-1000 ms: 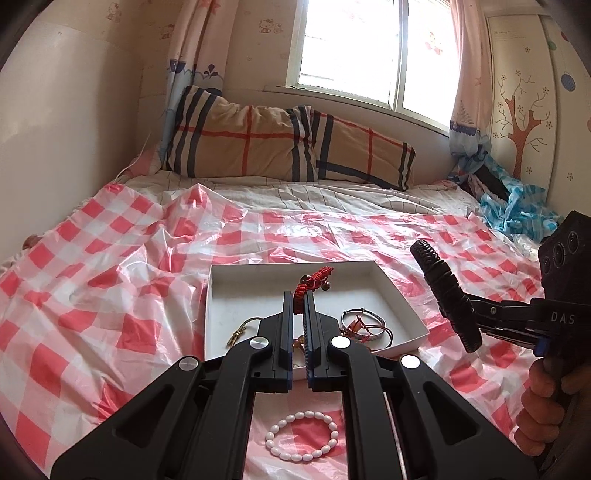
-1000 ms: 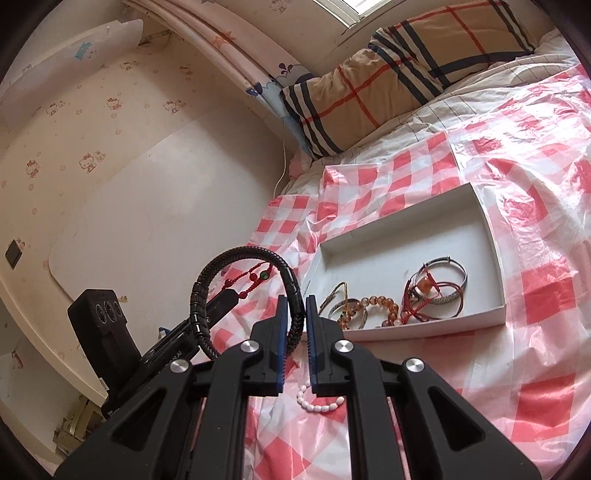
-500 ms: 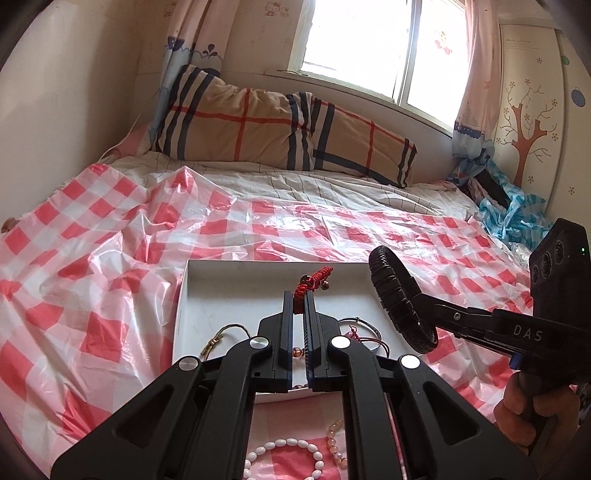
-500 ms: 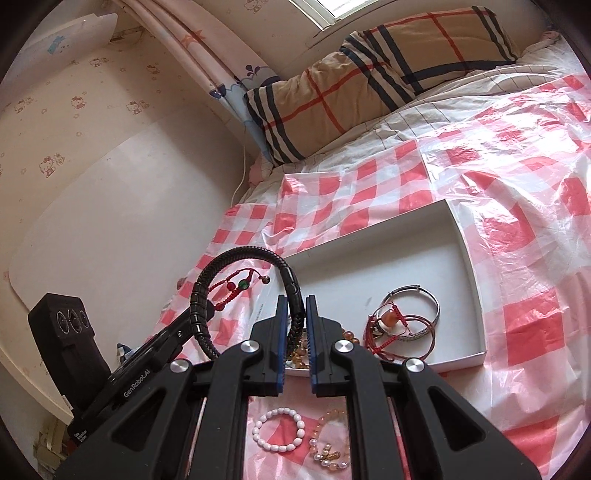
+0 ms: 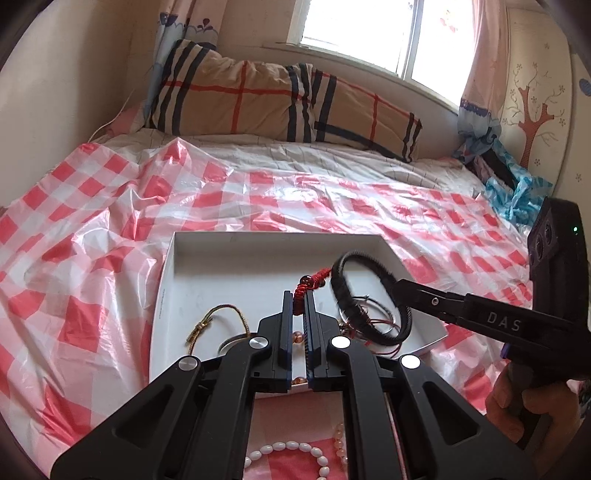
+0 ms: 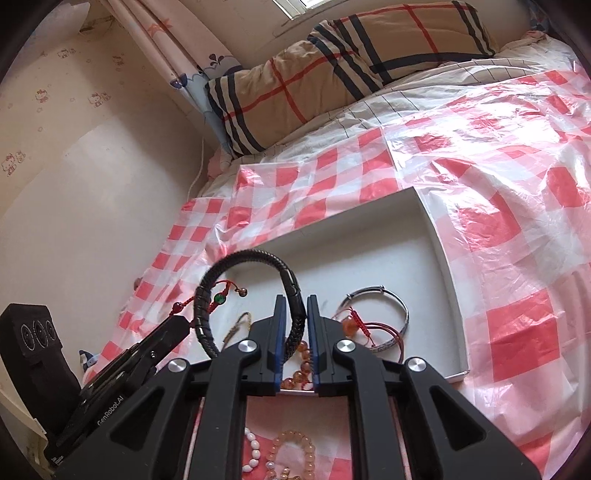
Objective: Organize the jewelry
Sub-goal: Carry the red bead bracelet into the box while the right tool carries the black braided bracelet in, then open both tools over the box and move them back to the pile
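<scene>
Tray on the bed, jewelry in and before it

The tray (image 5: 166, 295) lies on the plastic sheet (image 5: 92, 258) that covers the bed; the pillow (image 5: 258, 99) lies far behind it, under the window (image 5: 362, 33). In the tray, a cord bracelet (image 5: 221, 317) lies at the near left, a bangle (image 6: 384, 314) at the near right and an amber bead bracelet (image 6: 301, 363) between them. A pearl bracelet (image 5: 291, 452) lies on the sheet before the tray.

Both grippers have dropped closer over the shallow white cardboard tray (image 6: 448, 273). The right gripper (image 6: 295, 321) has begun opening around the black braided leather bracelet (image 6: 291, 291), now above the tray.
</scene>
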`<state>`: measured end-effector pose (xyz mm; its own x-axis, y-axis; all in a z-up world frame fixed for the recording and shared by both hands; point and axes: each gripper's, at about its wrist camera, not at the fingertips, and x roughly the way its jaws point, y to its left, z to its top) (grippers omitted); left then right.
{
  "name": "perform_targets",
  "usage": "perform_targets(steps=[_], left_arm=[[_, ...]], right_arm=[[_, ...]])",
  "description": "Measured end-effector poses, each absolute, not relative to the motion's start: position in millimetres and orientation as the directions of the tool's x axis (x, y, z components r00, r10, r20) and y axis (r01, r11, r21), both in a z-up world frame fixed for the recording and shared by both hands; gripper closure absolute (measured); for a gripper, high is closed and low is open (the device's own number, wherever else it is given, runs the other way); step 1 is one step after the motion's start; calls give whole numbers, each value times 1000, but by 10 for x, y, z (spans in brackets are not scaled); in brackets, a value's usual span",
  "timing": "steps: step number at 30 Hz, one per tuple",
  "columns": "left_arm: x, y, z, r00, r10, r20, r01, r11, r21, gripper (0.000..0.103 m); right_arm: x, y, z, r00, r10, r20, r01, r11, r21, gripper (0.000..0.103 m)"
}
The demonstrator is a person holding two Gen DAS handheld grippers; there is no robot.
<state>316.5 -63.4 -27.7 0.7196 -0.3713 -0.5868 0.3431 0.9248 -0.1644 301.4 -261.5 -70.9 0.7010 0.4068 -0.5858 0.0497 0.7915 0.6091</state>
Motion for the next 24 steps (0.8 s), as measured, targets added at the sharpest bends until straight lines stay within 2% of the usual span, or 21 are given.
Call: perform_targets(steps=[6,8,10,13,15,18,24], left_arm=[[3225,-572,-395,695,-345,-630,310,935,-171,96],[3224,-535,-396,696,-338,-633,300,938,-171,90],[3216,-498,-406,697,-324,-640,286,944,-167,80],[3184,-447,-407,694,-305,-652,270,950,-157,72],[3153,-417,-398,697,-289,-656,263,954,-141,67],[3090,-379,-377,705,-266,-658,258,960,-112,54],[2912,-270,-309,708,-232,-667,271,961,-47,48]], right_arm=[[2981,-2589,-729,690,388,-611,58,812,581,66],[2966,-2580,-726,685,387,-617,54,818,573,65],[2956,-2562,-740,675,387,-628,57,822,567,65],[2944,-2546,-761,659,392,-641,62,822,566,64],[2930,-2533,-755,654,395,-645,59,823,564,61],[2875,-2505,-729,645,400,-651,47,829,557,57],[2688,-2319,-744,553,379,-742,-8,893,450,57]])
